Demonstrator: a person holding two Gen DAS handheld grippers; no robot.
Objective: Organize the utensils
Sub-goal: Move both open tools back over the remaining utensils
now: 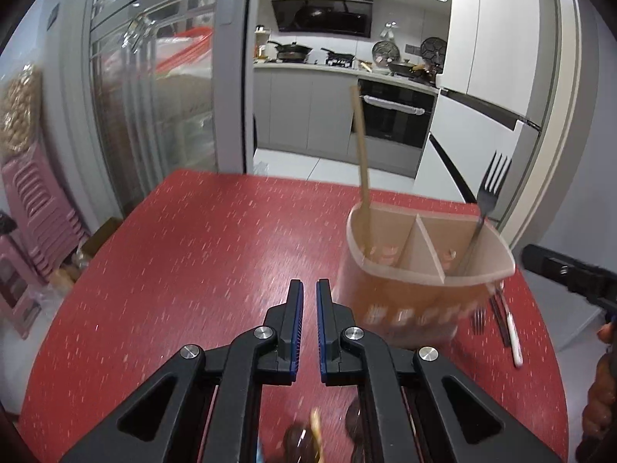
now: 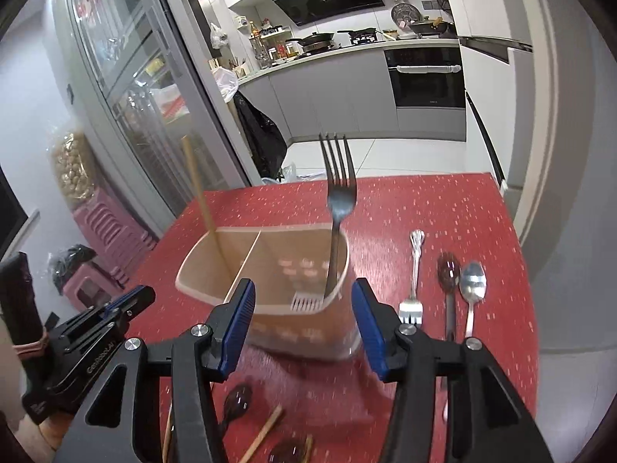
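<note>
You have one chopstick (image 2: 198,189) and a dark fork (image 2: 336,208) standing in the divided holder (image 2: 270,308) on the red table (image 2: 443,208). Your left gripper (image 1: 309,289) is together and empty; your right gripper (image 2: 303,289) is apart, empty. A silver fork (image 2: 413,277), spoons (image 2: 472,281) and chopsticks (image 2: 262,436) remain outside.

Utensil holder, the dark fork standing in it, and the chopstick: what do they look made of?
Utensil holder: likely plastic, matte beige, thin moulded walls and divider. Dark fork: metal, by its sheen. Chopstick: probably wood or bamboo, plain tan, no shine.
</note>
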